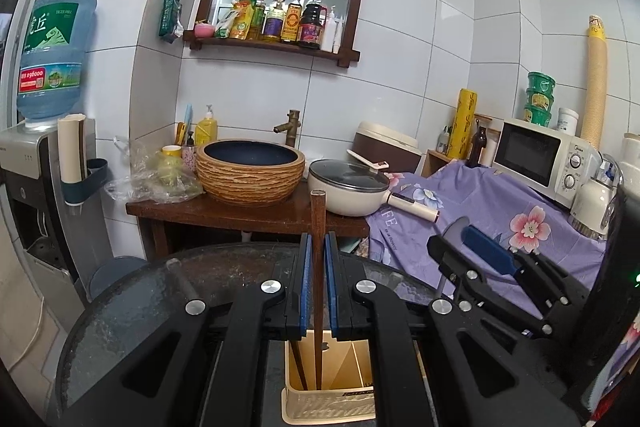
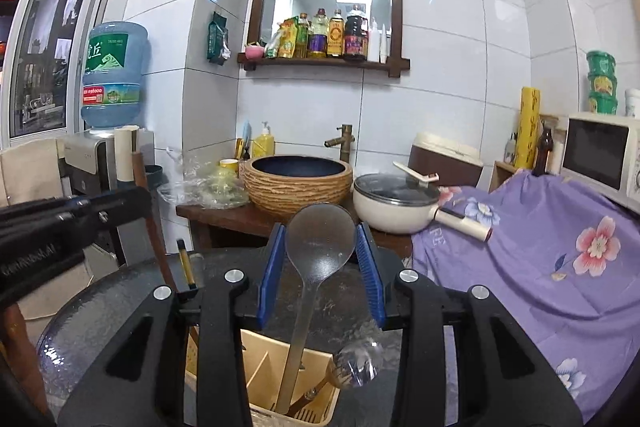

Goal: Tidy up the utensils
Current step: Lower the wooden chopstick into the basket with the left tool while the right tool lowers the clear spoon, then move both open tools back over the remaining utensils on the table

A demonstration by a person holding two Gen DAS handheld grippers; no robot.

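Note:
My left gripper [image 1: 319, 239] is shut on a brown wooden chopstick [image 1: 319, 211]. The chopstick stands upright, and its lower end is down in a beige utensil holder [image 1: 328, 403] on the dark glass table [image 1: 140, 307]. Another chopstick leans in the same compartment. My right gripper [image 2: 320, 227] is shut on the bowl of a metal spoon [image 2: 320, 243], whose handle reaches down into the utensil holder [image 2: 264, 355]. A fork and a clear utensil also lie in that holder. In the left wrist view the right gripper [image 1: 456, 235] is just to the right of the left one.
Behind the table a wooden counter carries a woven-look basin [image 1: 250, 171] and a cream pan with a lid [image 1: 348, 191]. A purple flowered cloth [image 2: 540, 247] covers the surface at right, under a microwave [image 1: 536, 155]. A water dispenser [image 1: 36, 179] stands at left.

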